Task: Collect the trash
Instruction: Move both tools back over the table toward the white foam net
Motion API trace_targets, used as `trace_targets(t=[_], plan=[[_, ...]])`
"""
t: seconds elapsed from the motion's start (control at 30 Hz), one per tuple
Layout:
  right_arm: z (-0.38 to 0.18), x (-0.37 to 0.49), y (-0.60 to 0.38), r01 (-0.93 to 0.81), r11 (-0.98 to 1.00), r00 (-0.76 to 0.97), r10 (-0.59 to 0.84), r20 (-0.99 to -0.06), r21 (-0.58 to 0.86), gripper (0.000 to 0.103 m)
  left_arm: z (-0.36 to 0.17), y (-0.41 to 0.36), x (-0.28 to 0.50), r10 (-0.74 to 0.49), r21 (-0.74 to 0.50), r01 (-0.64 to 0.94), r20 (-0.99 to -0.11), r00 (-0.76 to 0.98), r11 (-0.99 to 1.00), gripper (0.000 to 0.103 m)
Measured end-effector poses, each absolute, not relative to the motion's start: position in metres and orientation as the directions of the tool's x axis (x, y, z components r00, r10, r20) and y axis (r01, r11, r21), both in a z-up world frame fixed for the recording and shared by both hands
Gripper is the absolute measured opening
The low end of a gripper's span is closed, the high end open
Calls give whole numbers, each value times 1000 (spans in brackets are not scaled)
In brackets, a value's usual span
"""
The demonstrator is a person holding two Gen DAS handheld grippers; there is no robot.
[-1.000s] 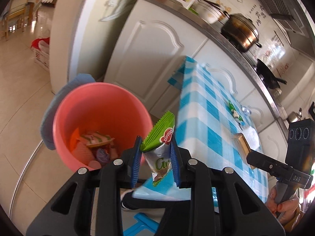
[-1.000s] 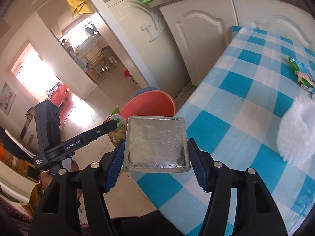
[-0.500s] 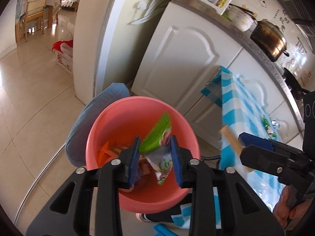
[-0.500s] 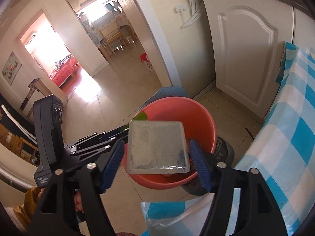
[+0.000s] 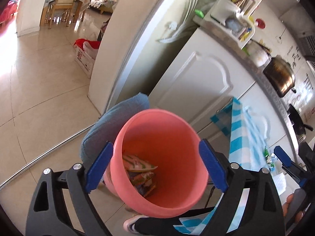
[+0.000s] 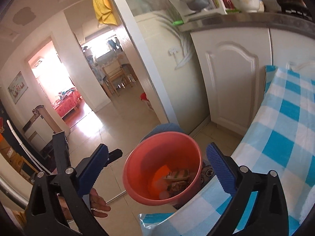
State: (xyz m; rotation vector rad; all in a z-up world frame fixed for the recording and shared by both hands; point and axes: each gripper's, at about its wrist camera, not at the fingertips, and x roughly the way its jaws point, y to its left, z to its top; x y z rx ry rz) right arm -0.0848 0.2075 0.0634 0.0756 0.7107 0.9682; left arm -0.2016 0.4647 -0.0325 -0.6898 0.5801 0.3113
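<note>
A pink bucket (image 5: 161, 200) stands on the floor beside the table, with several wrappers (image 5: 140, 173) lying in its bottom. It also shows in the right wrist view (image 6: 137, 184), with wrappers (image 6: 177, 181) inside. My left gripper (image 5: 155, 171) is open and empty, held above the bucket's mouth. My right gripper (image 6: 157, 169) is open and empty, also above the bucket. The left gripper's body (image 6: 61, 153) shows at the left of the right wrist view.
A table with a blue checked cloth (image 6: 285, 137) is to the right of the bucket. A blue cushion (image 5: 112, 122) lies behind the bucket. White cabinets (image 5: 193, 90) and a fridge (image 6: 163, 63) stand behind. A white tissue (image 5: 279, 182) lies on the table.
Both grippers have opened above the bucket. The green wrapper has left the left gripper and the silver foil packet has left the right gripper.
</note>
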Motion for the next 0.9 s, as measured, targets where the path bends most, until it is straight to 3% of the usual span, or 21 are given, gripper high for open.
trace_targets(t=[0.17,0.37,0.6,0.9], plan=[[74,-94,191,-721,574,364,791,-492,389,99,-14,453,-213,129,-478,-389,-489,863,788,95],[87,-114,176,-715,609,430,770,-471,343,99,5,437,-213,76,-478,-309,-445,892,822,96],[102,-128,144,-700,639,505,758,-412,318,99,14,408,-202,11,-389,-259,-537,843,884,96],[115,-139,90,-629,729,629,682,-374,271,99,15,371,-197,-61,-347,-176,-574,817,921,96]])
